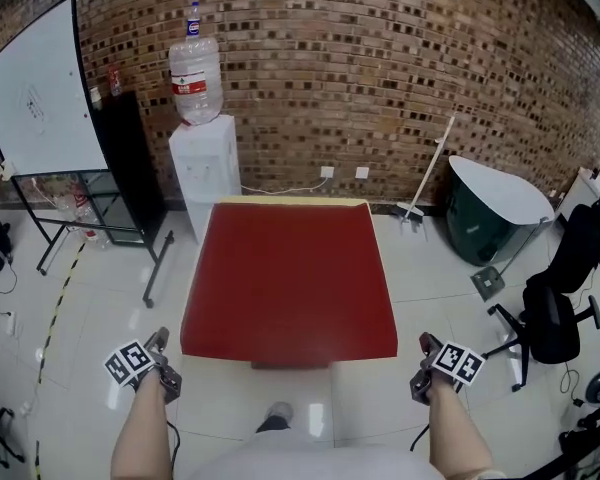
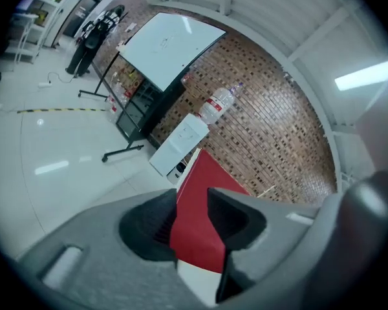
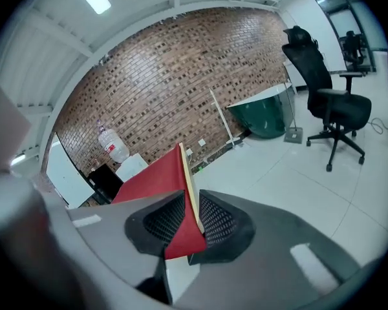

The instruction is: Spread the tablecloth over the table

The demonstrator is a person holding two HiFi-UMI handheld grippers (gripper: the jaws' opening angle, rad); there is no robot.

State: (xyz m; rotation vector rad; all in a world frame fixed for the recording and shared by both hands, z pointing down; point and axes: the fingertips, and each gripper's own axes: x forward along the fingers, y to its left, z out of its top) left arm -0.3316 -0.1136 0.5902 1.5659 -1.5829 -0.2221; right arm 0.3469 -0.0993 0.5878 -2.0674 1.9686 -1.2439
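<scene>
**Tiled floor (image 1: 90, 298), brick wall (image 1: 400, 68): cloth (image 1: 290, 278) on table (image 1: 290, 201), both grippers free**

Head view. White tiles run up to a brick wall. Against the wall stand, from left to right, a whiteboard (image 1: 40, 93), a dispenser (image 1: 205, 173) with its bottle (image 1: 195, 73) on top, and, far right, a black chair (image 1: 555, 308). The table stands mid-room, just before the dispenser. I see the red cloth lying flat over its top and hanging over the near edge and both sides. Only a thin yellow strip of table shows bare along the far edge.

I hold the left gripper (image 1: 160, 338) off the near left corner of the table and the right gripper (image 1: 427, 345) off the near right corner. Both are on the near side of the table, over bare floor. The right one is close beside the hanging corner and the left one a little further off. Neither touches the cloth.

Left gripper view. The jaws of the left gripper (image 2: 193, 194) stand apart. The cloth (image 2: 204, 205) shows through the gap, beyond the pads, with nothing clamped.

Right gripper view. The jaws of the right gripper (image 3: 191, 199) stand apart, less widely. Through the gap I see the cloth (image 3: 158, 176) and the yellow table edge (image 3: 189, 186) from the corner side. The pads do not press on them.
</scene>
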